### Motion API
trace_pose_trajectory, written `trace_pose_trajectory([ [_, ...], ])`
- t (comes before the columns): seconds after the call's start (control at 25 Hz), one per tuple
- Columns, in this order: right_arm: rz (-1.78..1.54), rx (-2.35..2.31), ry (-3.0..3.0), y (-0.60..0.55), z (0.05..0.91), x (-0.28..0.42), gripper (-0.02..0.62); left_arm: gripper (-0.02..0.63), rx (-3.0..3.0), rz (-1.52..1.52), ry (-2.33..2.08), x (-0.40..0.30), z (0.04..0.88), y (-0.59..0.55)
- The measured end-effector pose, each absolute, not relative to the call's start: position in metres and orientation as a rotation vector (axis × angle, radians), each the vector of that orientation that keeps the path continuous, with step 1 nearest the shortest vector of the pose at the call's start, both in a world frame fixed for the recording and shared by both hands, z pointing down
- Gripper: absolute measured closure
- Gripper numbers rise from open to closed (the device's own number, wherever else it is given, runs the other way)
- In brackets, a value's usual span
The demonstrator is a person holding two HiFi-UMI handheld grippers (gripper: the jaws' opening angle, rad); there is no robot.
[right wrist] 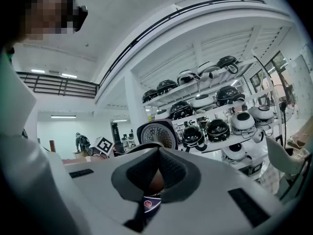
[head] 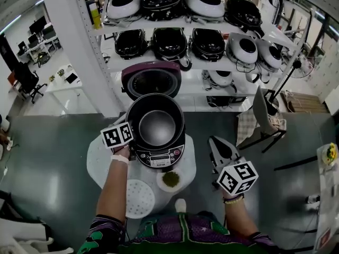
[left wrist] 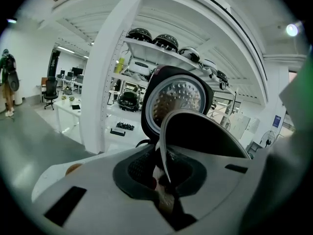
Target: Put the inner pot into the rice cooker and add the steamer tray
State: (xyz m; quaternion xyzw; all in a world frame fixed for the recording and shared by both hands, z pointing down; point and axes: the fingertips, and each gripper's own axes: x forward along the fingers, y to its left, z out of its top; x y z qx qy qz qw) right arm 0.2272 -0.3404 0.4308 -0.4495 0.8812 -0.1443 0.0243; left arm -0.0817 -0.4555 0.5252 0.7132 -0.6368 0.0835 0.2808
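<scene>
The dark inner pot (head: 155, 127) sits over the opening of the rice cooker (head: 159, 157), whose lid (head: 152, 80) stands open behind it. I cannot tell whether the pot rests fully inside. My left gripper (head: 131, 135) is shut on the pot's left rim. In the left gripper view the thin rim (left wrist: 164, 146) runs between the closed left gripper (left wrist: 164, 177), with the pot wall (left wrist: 205, 131) to the right. My right gripper (head: 214, 143) hangs to the right of the cooker, shut and empty (right wrist: 156, 177). The white perforated steamer tray (head: 139, 198) lies flat at the table's near left.
The round white table (head: 98, 160) also carries a small white bowl (head: 170, 180) with green contents just in front of the cooker. White shelving (head: 175, 25) behind holds several other rice cookers. A chair (head: 262, 115) stands to the right on the grey floor.
</scene>
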Motion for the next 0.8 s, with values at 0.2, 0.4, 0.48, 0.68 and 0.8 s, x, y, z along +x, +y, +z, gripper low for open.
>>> trace_pose_trajectory([
  [0.2, -0.469, -1.383, 2.739, -0.345, 0.438, 0.234, 0.591, 0.568, 1.882, 0.238, -1.706, -0.078, 0.538, -0.462],
  [0.4, -0.484, -1.393, 2.739, -0.351, 0.444, 0.243, 0.591, 0.568, 1.849, 0.269, -1.723, -0.080, 0.552, -0.469],
  [0.48, -0.492, -1.399, 2.740, -0.352, 0.448, 0.246, 0.591, 0.568, 1.838, 0.278, -1.724, -0.081, 0.558, -0.470],
  [0.68, -0.498, -1.410, 2.744, -0.356, 0.455, 0.251, 0.591, 0.568, 1.812, 0.303, -1.724, -0.080, 0.573, -0.475],
  [0.8, -0.498, -1.417, 2.743, -0.360, 0.456, 0.254, 0.591, 0.568, 1.793, 0.316, -1.722, -0.080, 0.583, -0.479],
])
